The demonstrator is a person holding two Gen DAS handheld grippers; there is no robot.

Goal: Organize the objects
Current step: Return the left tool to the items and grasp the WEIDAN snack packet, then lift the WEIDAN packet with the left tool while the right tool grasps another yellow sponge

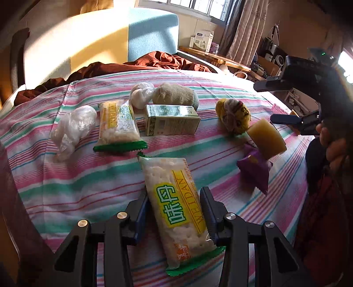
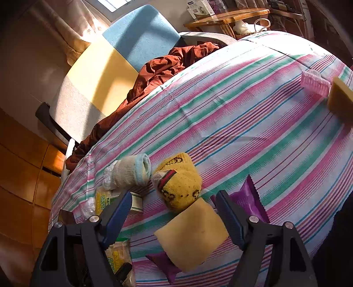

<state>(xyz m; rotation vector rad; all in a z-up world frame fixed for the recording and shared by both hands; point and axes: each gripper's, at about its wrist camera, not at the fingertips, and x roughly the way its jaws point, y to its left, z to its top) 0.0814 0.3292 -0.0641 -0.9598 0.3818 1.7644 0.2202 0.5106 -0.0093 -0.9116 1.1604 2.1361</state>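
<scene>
In the left wrist view, my left gripper (image 1: 175, 199) is shut on a Weidan cracker pack (image 1: 176, 207) above the striped cloth (image 1: 77, 183). A second cracker pack (image 1: 118, 124), a green carton (image 1: 172, 120), a plastic bag ball (image 1: 72, 128), a grey sock roll (image 1: 174, 93) and a yellow sock roll (image 1: 233, 116) lie beyond. My right gripper (image 2: 173, 204) is open above a yellow sponge (image 2: 192, 231), which lies on a purple packet (image 2: 249, 201). The sponge (image 1: 265, 138) and packet (image 1: 256, 170) also show in the left view.
A pink hair roller (image 2: 314, 82) and another sponge (image 2: 340, 97) lie at the far right. A brown blanket (image 2: 158, 70) and a blue-and-yellow foam block (image 2: 123, 55) sit behind the cloth. A wooden side table (image 2: 227, 18) stands beyond.
</scene>
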